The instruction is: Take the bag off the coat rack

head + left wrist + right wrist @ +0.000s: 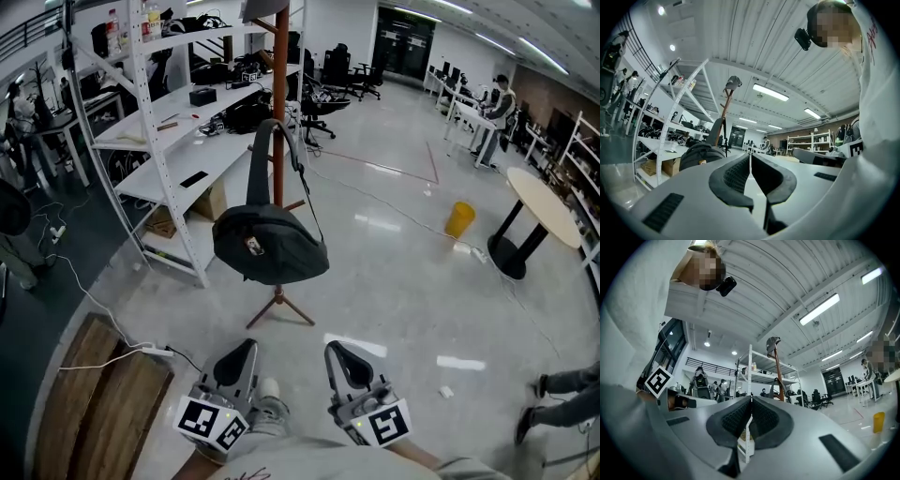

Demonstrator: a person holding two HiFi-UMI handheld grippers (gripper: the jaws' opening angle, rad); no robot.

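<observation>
Bag (270, 246), black, hangs by its upright strap (255, 159) from the coat rack (279, 112), its body lying crosswise, well ahead of both closed, empty tongs, with the left tongs (242, 356) seemingly a little nearer than the right tongs (342, 356).

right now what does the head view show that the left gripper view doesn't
Only the head view: the yellow bin, the round table and the tripod feet of the coat rack. Only the left gripper view: the person's head camera, and, close up, the left gripper with jaws together, nothing between them. Both: the black bag hanging on that rack, beside the white shelving.
</observation>
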